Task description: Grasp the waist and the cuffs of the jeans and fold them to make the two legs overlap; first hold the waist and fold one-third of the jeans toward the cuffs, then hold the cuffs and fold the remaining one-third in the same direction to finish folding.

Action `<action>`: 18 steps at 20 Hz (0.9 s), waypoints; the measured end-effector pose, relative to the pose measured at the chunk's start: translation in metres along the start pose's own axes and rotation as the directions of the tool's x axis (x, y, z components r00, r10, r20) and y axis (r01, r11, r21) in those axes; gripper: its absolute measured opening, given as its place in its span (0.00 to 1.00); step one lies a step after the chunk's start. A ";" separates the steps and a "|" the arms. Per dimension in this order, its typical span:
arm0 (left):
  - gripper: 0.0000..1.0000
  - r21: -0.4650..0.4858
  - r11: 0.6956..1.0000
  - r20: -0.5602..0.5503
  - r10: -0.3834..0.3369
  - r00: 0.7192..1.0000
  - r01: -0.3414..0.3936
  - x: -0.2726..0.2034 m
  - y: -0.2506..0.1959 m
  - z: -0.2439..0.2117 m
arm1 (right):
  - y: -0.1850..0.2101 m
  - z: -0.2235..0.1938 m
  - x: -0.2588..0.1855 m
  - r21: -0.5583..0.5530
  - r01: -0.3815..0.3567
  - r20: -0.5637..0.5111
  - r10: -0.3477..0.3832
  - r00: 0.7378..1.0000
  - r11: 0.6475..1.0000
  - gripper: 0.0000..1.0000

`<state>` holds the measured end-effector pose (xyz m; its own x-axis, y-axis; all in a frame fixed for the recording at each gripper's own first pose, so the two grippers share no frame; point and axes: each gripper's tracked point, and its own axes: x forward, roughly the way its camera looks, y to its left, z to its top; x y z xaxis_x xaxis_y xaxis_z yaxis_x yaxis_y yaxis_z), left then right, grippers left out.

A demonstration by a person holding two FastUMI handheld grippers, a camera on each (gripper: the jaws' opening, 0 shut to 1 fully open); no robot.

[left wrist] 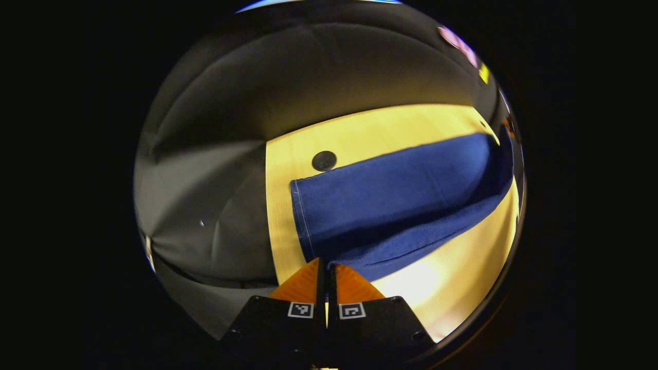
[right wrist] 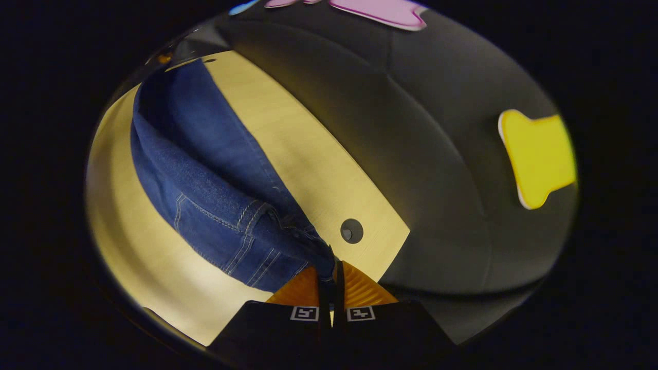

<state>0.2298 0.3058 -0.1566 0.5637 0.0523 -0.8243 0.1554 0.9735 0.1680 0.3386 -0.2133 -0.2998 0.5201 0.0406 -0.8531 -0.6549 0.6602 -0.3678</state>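
Left tongs pinching jeans cuff hem, right tongs pinching waist. Thin hold could slip on lifting off counter, misaligning legs.

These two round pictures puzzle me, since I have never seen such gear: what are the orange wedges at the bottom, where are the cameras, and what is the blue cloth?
Each picture comes from a fisheye camera riding on a hand-held two-finger gripper, looking forward along its fingers. The orange wedges are those fingers. The blue cloth is a pair of jeans lying on a pale wooden table, with dark booth cloth behind. In the left gripper view, the left gripper is closed at the cuff end; the hem edge shows there. In the right gripper view, the right gripper pinches the waist end, where the belt loops and a pocket seam show. So each end of the jeans appears to be gripped.
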 end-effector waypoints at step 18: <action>0.83 -0.154 0.961 0.475 0.277 0.835 -0.231 -0.149 -0.029 0.100 | -0.001 0.001 0.002 0.598 0.132 0.092 -0.231 0.968 0.790 0.97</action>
<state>0.2222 0.2471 0.0153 0.8994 0.2075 -0.3848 -0.1060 0.9574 0.2686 0.3409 -0.2134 -0.3002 0.7060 -0.0441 -0.7068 -0.1212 0.9758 -0.1819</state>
